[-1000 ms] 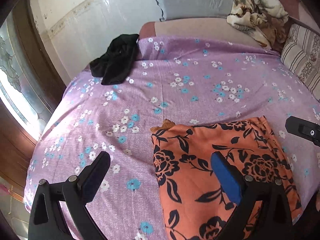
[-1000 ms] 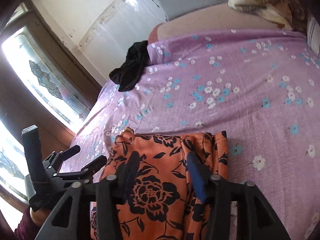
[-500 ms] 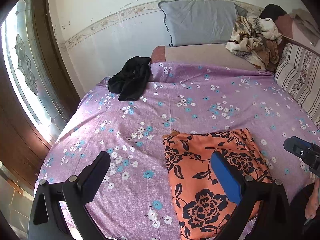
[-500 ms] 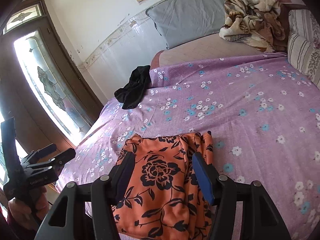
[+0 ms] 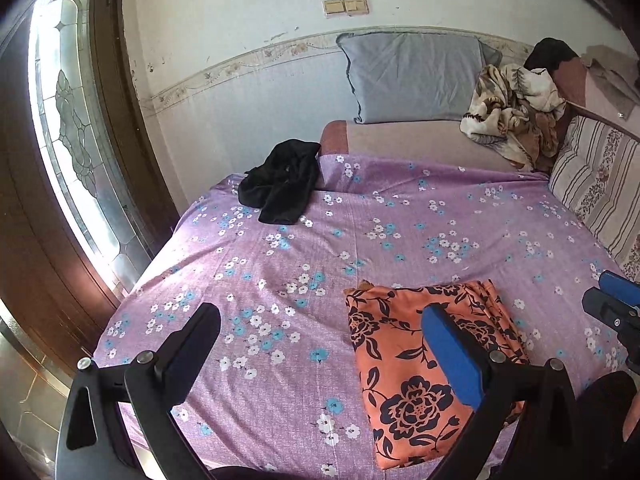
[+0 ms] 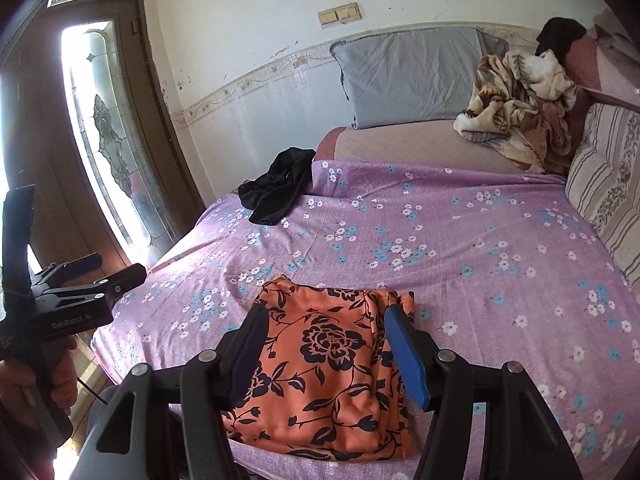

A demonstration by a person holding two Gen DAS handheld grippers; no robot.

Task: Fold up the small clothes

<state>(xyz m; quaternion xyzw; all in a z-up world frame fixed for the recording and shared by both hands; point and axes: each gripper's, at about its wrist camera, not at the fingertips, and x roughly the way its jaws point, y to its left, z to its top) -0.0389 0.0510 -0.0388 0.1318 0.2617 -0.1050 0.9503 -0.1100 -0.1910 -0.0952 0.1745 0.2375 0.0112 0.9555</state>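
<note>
A folded orange garment with black flowers (image 5: 416,368) lies flat near the front edge of the bed; it also shows in the right wrist view (image 6: 324,372). My left gripper (image 5: 320,344) is open and empty, held above the bed's front edge, to the left of the garment. My right gripper (image 6: 326,340) is open and empty, raised above the garment, apart from it. A crumpled black garment (image 5: 282,184) lies at the bed's far left corner; it also shows in the right wrist view (image 6: 280,186).
The bed has a purple flowered sheet (image 5: 400,232). A grey pillow (image 5: 412,76) and a crumpled beige blanket (image 5: 512,112) sit at the head. A striped cushion (image 5: 596,188) lines the right side. A glass door (image 5: 72,128) stands left.
Both grippers have pulled back and up from the orange garment, so the views now take in the whole bed and wall. The garment stays folded on the sheet.
</note>
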